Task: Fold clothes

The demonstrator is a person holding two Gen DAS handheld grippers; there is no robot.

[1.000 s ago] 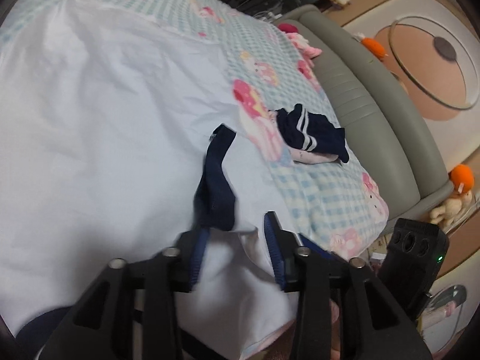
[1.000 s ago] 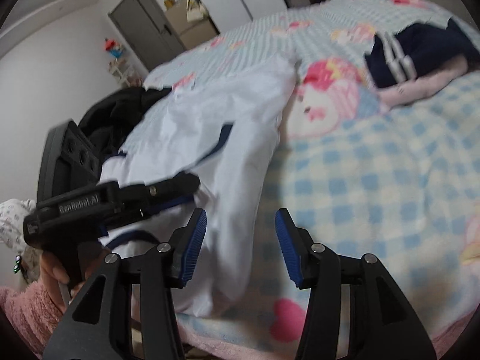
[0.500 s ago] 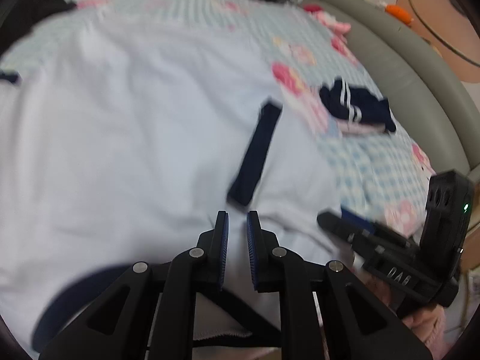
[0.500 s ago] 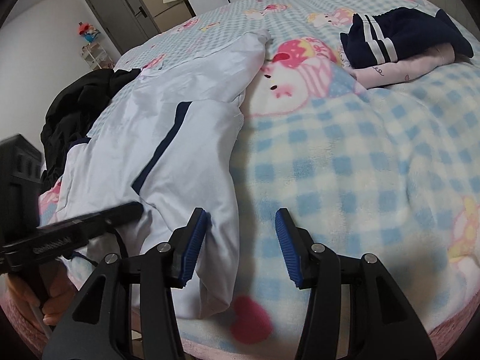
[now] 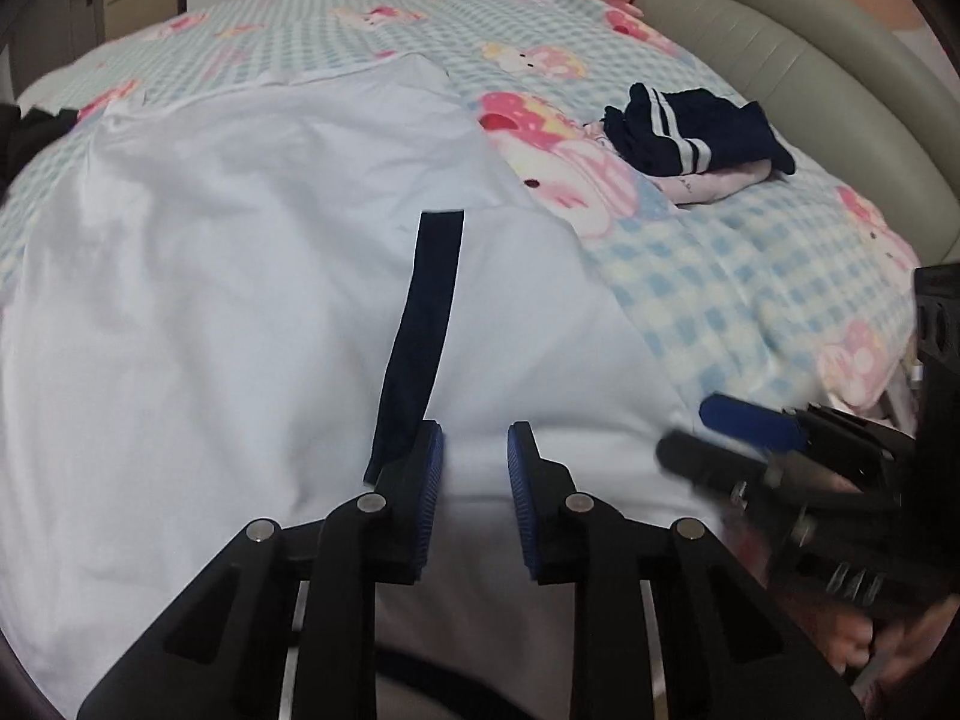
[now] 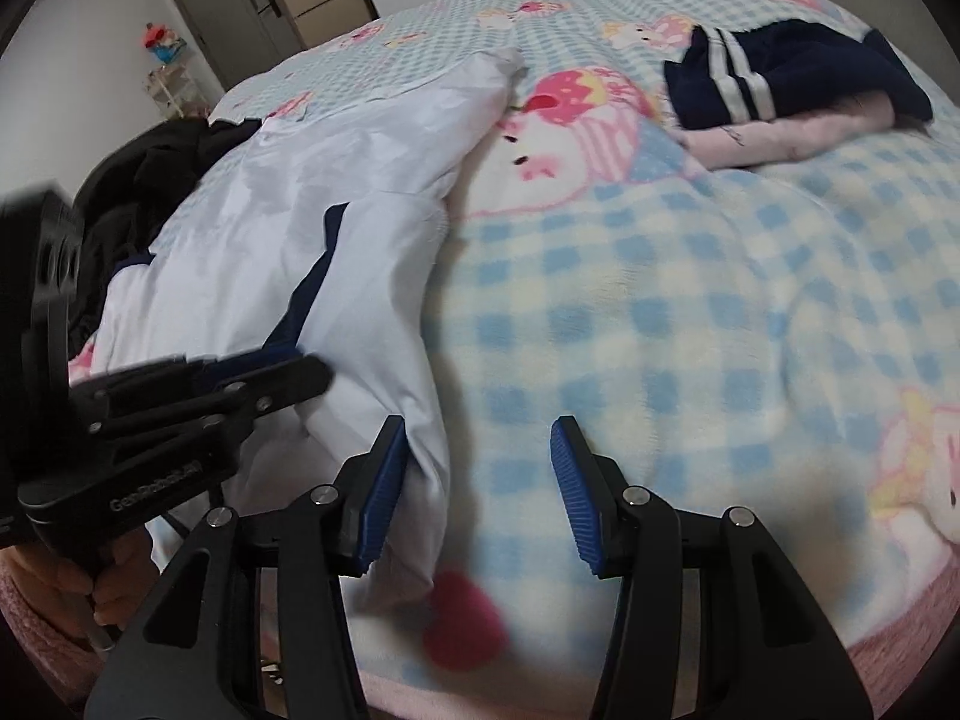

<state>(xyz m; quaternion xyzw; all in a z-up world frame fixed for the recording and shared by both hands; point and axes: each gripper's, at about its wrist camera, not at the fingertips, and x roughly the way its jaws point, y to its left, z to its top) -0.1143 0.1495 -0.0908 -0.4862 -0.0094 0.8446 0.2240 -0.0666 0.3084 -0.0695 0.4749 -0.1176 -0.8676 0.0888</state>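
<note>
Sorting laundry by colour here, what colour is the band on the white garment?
Dark navy band, shown best in the left wrist view.

left hand-held gripper parted | over white garment | navy stripe

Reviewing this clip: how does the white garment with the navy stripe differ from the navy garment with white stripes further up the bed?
The white garment lies spread flat over much of the blanket; the navy garment is bunched in a small heap. The white one lies right under the open left gripper, and the open right gripper is at its edge; the navy one lies well beyond both. The navy one rests on a pink cloth; the white one lies directly on the blanket. Both are still unfolded.
</note>
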